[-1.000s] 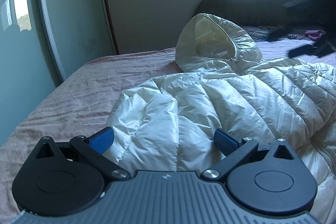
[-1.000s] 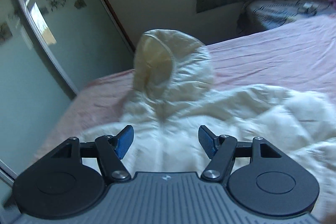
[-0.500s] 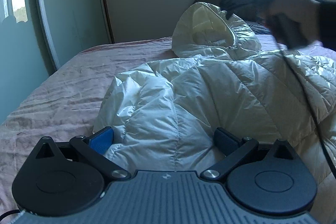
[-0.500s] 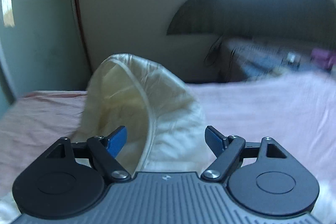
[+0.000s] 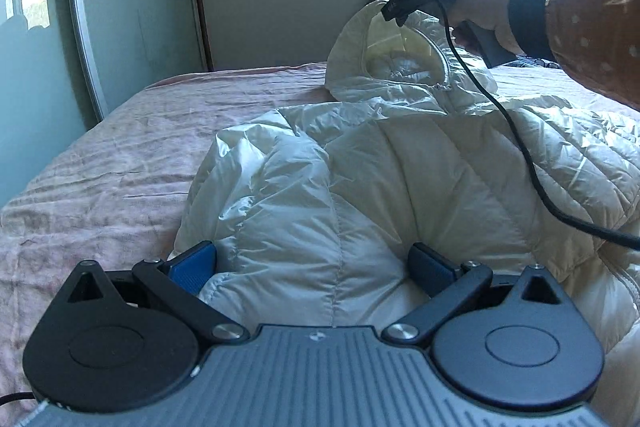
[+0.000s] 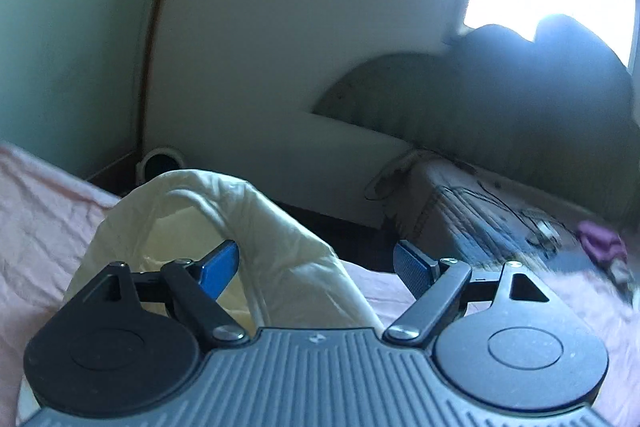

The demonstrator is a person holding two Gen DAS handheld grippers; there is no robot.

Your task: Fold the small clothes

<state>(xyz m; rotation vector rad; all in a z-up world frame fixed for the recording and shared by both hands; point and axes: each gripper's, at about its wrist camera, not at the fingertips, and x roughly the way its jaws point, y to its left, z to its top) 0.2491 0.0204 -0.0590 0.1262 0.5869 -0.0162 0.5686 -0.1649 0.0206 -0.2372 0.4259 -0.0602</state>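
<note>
A cream puffer jacket [image 5: 360,195] lies spread on the pink bed, its hood [image 5: 384,67] standing up at the far end. My left gripper [image 5: 312,267] sits low at the jacket's near edge. Its jaws stand wide and open, with a puffy fold of the jacket between the blue pads [image 5: 192,267]. A hand in a dotted orange sleeve [image 5: 592,31] holds my right gripper [image 5: 394,9] at the top of the hood. In the right wrist view that gripper [image 6: 316,269] is open, and the hood's rim [image 6: 256,211] runs between the pads without being pinched.
The pink sheet [image 5: 112,179] spreads to the left, up to a mirrored wardrobe door [image 5: 132,27]. A black cable [image 5: 516,147] hangs from the right gripper across the jacket. Beyond the bed are a dark headboard [image 6: 500,99] and a low surface with dark items [image 6: 500,223].
The right gripper has swung across to the top of the hood and come into the left wrist view, rolling as it went; its jaws widened a little. The left gripper has hardly moved.
</note>
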